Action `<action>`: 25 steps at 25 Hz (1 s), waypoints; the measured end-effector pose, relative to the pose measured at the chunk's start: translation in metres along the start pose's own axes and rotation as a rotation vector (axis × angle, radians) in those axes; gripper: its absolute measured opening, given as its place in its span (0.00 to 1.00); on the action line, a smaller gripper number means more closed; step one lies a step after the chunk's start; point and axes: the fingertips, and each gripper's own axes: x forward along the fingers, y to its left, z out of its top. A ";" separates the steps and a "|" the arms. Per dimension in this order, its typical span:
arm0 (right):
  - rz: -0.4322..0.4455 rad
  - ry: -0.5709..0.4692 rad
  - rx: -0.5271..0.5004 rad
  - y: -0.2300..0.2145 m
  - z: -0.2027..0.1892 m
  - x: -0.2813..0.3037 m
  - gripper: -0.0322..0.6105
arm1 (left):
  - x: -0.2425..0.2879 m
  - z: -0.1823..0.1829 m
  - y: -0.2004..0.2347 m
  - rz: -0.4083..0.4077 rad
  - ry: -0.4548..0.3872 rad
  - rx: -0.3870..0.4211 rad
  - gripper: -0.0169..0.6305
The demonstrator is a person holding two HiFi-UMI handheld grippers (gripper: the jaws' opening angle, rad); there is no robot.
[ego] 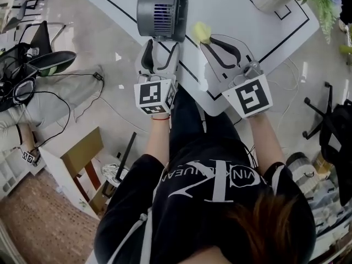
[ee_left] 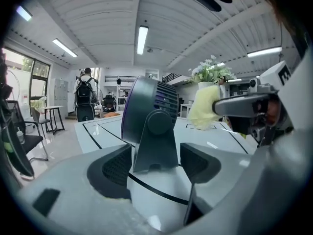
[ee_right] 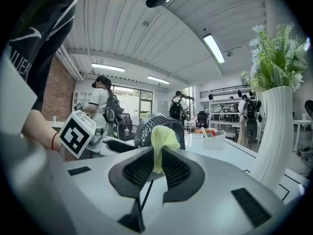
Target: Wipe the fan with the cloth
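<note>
Two grippers hovered over one white worktop (ego: pixel 231 15). The left gripper (ego: pixel 161 46) had its jaws spread wide and released, and the single grey fan (ego: pixel 161 10) stood untouched at its twelve o'clock. The right gripper (ego: pixel 209 40) was clenched on the one yellow cloth (ego: pixel 201 32), at the fan's four o'clock.

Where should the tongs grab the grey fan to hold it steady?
Probably the dark grey round fan's narrow upright stand, straight in from where the open left tongs point: it stands between them and looks slim enough; the round head looks too wide.
</note>
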 end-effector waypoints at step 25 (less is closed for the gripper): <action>-0.061 0.025 0.091 -0.069 -0.004 0.104 0.12 | 0.012 -0.004 -0.004 -0.164 -0.029 0.105 0.45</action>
